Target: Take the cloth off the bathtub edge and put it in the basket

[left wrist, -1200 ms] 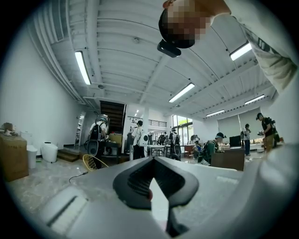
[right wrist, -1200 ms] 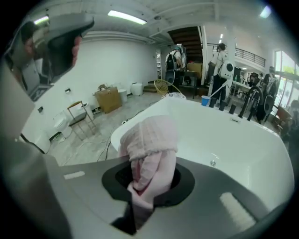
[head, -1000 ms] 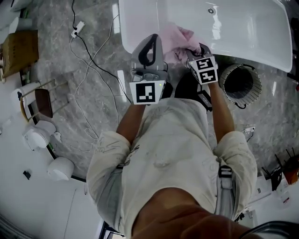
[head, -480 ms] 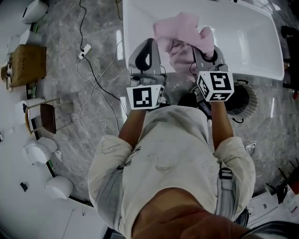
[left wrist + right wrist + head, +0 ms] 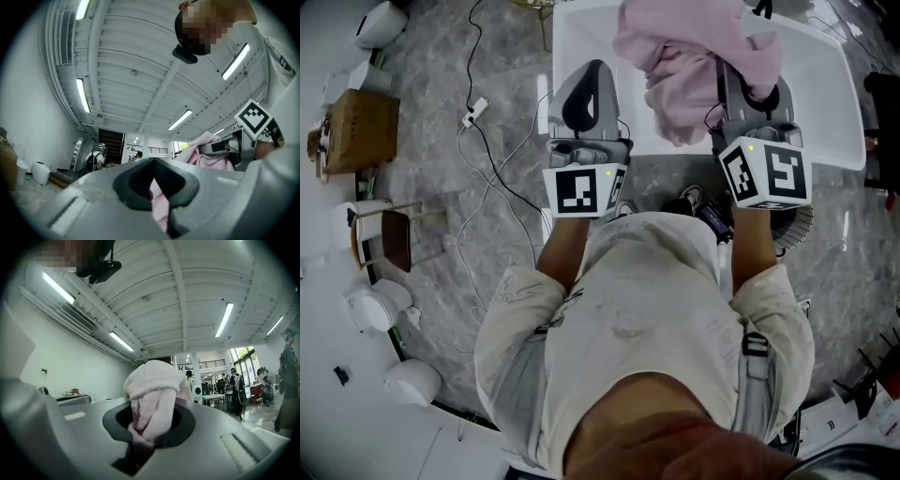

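The pink cloth (image 5: 694, 66) hangs in the air above the white bathtub (image 5: 825, 103), bunched and drooping. My right gripper (image 5: 748, 89) is shut on it; in the right gripper view a thick fold of the cloth (image 5: 152, 390) bulges out of the gripper (image 5: 150, 427). My left gripper (image 5: 584, 70) is level with the cloth's left edge. In the left gripper view its jaws (image 5: 152, 187) are closed with a strip of pink cloth (image 5: 160, 211) in the slit between them. The basket (image 5: 804, 220) shows only as a sliver behind the right gripper's marker cube.
Cables (image 5: 487, 150) trail over the grey marble floor left of the tub. A brown box (image 5: 356, 131), a chair (image 5: 389, 234) and white round objects (image 5: 375, 305) stand along the left. The person's own body fills the lower middle of the head view.
Both grippers have risen and the cloth has come up off the bathtub edge with them. The right gripper rose more and tipped upward; the basket is now mostly covered by it.
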Motion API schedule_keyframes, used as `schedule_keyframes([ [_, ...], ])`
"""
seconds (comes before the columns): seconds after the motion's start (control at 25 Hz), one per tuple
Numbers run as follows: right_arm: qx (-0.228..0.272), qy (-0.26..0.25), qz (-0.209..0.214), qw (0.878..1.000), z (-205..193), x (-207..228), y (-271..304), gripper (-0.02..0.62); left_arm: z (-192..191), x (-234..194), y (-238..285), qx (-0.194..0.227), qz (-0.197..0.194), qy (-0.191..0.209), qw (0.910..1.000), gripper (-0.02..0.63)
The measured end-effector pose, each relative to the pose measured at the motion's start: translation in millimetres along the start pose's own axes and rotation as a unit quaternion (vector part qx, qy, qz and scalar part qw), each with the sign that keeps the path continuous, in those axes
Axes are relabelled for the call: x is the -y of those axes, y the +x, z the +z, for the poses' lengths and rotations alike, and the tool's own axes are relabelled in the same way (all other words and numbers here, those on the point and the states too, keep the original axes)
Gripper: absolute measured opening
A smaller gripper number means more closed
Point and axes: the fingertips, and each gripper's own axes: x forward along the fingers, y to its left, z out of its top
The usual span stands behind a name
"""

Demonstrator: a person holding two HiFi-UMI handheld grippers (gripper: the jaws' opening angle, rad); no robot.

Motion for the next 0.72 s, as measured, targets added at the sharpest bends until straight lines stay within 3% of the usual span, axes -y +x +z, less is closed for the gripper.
schedule_keyframes([
  [0.12,0.007,0.0,-0.01,1.0,6.8,19.7,-21.3,0.052,3.7,28.5,2.3,0.002,-0.009,0.003,1.0,0.0],
  [0.28,-0.001,0.002,-0.031,1.0,4.3,26.4,-20.9,0.054,3.9,29.4,14.0,0.001,-0.029,-0.005,0.9996,0.0],
  [0.52,-0.018,0.002,-0.099,0.995,-6.5,45.2,-31.7,0.054,-6.1,34.0,30.1,-0.006,-0.08,-0.022,0.9966,0.0],
  [0.72,-0.036,-0.004,-0.183,0.982,-16.8,113.3,-95.6,0.054,-22.1,107.6,52.3,-0.013,-0.143,-0.042,0.9887,0.0],
])
